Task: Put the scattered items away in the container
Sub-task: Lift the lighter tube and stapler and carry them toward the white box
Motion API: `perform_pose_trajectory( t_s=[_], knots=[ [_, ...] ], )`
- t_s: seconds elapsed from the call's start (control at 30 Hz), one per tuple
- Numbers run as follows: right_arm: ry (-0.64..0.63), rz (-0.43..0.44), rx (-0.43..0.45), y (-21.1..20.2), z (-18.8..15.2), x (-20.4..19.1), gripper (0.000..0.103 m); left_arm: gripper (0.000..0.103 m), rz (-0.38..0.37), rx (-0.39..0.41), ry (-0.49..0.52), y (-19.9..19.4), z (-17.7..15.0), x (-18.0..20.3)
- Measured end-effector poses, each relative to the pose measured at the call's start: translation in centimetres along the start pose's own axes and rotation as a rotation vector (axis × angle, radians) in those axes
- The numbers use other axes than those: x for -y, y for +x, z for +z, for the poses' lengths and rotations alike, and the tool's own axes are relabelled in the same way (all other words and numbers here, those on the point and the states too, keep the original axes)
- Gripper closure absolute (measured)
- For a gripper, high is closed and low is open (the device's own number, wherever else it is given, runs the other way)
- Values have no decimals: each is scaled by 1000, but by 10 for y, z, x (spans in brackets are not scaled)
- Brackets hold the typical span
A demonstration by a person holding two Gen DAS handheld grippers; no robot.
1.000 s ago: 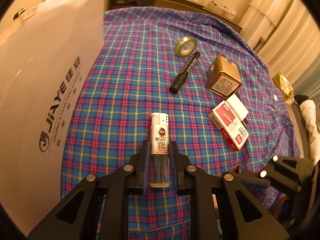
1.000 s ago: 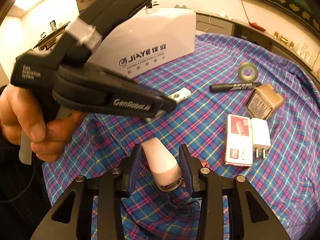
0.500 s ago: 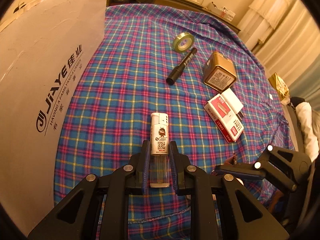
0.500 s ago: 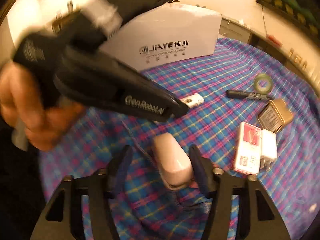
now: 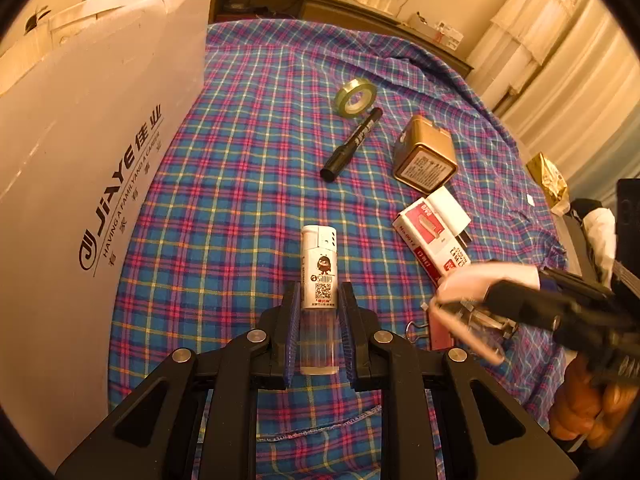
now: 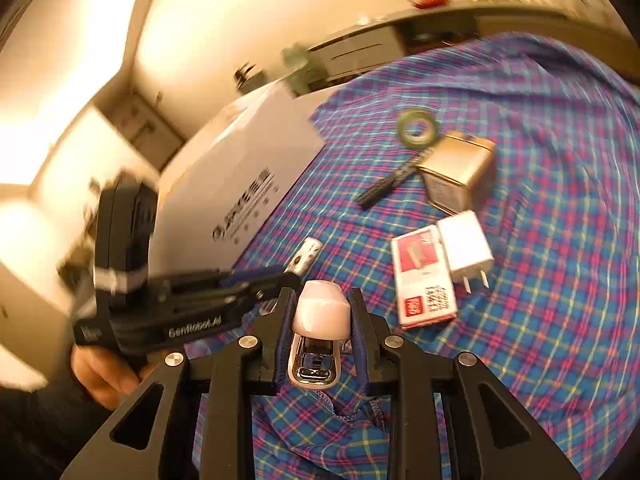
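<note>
Your left gripper point(image 5: 319, 322) is grasping a white lighter point(image 5: 319, 272), its fingers point(image 5: 292, 332) pressing the clear lower half from both sides while the printed upper half is sticking out ahead over the plaid cloth point(image 5: 240, 168). Your right gripper point(image 6: 320, 332) is clenching a pale pink stapler point(image 6: 320, 316), with the rounded pink head poking forward between the fingers point(image 6: 362, 332) and the chrome underside facing the camera; in the left wrist view the stapler is showing blurred and lifted above the cloth at the right.

The container, a large white box point(image 5: 80, 152) printed with JIAYE lettering, is standing along the left edge of the cloth, close beside the lighter's side of the scene. Lying loose on the cloth are a green tape roll point(image 5: 355, 97), a black marker point(image 5: 352, 145) just below it, and a gold tin point(image 5: 425, 155) to the marker's right. Nearer you, a red and white staple box point(image 5: 430, 240) is touching a white charger plug point(image 6: 466, 246). A small binder clip point(image 5: 414, 327) is lying just beside the left gripper's right finger.
</note>
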State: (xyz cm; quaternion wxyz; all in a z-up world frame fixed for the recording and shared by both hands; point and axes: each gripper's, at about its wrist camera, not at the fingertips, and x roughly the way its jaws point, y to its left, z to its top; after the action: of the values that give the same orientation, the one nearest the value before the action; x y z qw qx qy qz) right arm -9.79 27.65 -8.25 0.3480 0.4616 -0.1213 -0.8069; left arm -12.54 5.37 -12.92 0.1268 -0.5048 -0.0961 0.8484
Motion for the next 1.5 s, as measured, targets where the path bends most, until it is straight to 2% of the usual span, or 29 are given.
perform_pose_trajectory(
  t_s=[0.2, 0.57, 0.83, 1.5],
  knots=[
    [28, -30, 30, -9, 0, 0, 76, 83, -24, 19, 2, -9, 2, 2],
    [-60, -71, 49, -13, -15, -34, 76, 83, -47, 65, -37, -43, -13, -8],
    [-40, -40, 65, -14, -28, -49, 76, 83, -7, 123, 11, -76, -23, 2],
    [-67, 33, 109, -28, -41, -102, 75, 83, -8, 215, 56, -138, -35, 15]
  ],
)
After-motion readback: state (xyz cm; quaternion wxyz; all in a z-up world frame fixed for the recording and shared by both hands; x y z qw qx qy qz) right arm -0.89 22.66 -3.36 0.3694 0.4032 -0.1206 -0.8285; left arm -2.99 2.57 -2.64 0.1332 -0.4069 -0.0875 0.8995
